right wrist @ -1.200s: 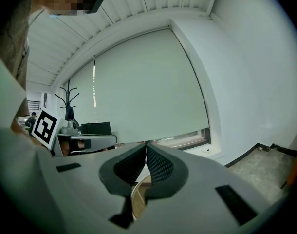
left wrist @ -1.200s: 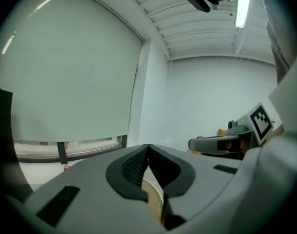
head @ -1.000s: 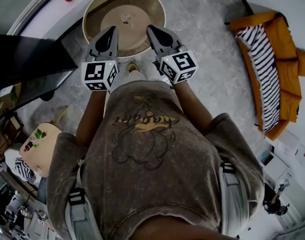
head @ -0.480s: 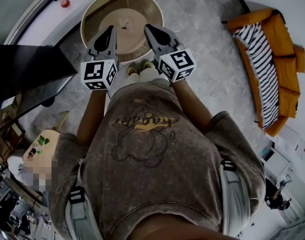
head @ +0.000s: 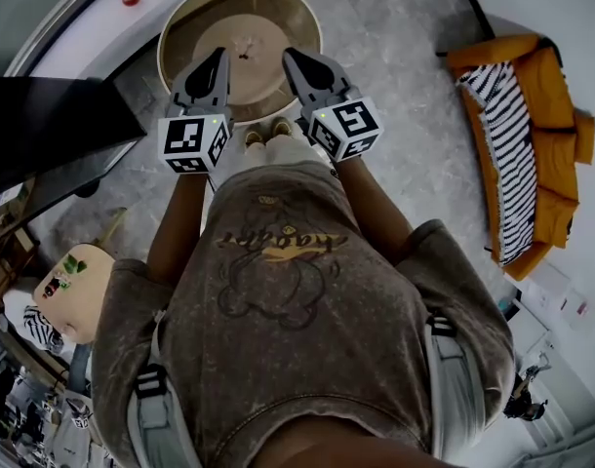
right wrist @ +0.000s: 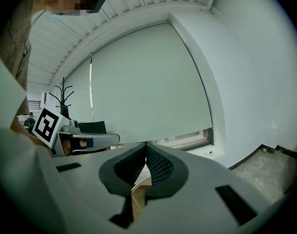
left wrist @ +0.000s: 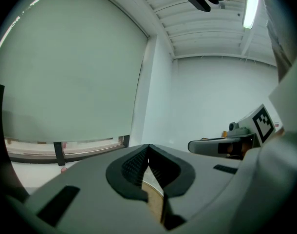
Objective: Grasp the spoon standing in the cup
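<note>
The left grey two-jaw gripper is pinched closed and empty. Just ahead and right of its tips, one tiny pale object, too small to tell as cup or spoon, sits on the one round beige table. The right grey gripper, just right of that object, is likewise closed and empty.

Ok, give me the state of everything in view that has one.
left gripper: shut, empty.
right gripper: shut, empty.
small object on round table: too small to tell.
striped blanket: draped over orange sofa.
</note>
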A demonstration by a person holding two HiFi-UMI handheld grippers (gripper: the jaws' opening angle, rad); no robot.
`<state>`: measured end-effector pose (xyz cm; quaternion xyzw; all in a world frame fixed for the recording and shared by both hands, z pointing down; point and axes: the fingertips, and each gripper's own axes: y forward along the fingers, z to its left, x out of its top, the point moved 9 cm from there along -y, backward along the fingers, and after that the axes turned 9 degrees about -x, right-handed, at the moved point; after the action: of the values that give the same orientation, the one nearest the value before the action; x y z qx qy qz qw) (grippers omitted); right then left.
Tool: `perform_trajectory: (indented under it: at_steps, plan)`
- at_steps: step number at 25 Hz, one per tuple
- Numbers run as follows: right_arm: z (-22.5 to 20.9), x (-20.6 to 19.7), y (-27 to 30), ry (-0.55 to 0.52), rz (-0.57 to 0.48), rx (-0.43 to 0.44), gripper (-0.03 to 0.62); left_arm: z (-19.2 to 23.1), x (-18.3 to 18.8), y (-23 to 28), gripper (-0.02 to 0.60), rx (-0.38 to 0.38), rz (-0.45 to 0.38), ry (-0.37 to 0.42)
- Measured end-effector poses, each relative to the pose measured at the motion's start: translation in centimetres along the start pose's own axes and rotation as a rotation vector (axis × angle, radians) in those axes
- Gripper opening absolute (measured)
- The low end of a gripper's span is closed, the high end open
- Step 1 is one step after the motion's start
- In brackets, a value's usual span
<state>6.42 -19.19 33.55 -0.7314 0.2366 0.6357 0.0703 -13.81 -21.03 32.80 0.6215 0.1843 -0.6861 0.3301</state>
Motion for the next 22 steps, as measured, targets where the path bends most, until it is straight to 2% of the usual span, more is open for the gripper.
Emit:
perform_trajectory:
  at_steps: [12, 22]
  plan:
    - [-1.9, -1.6, 3.9, 0.003, 0.034, 0.033, 0.018, 1.6, -2.1, 2.6, 0.018, 0.022, 0.022, 0.0]
    - [-4.0, -5.2, 7.7, -0.008, 0.074, 0.048, 0.02, 4.2, -6.6, 5.7, 0.018, 0.043, 0.046, -0.03]
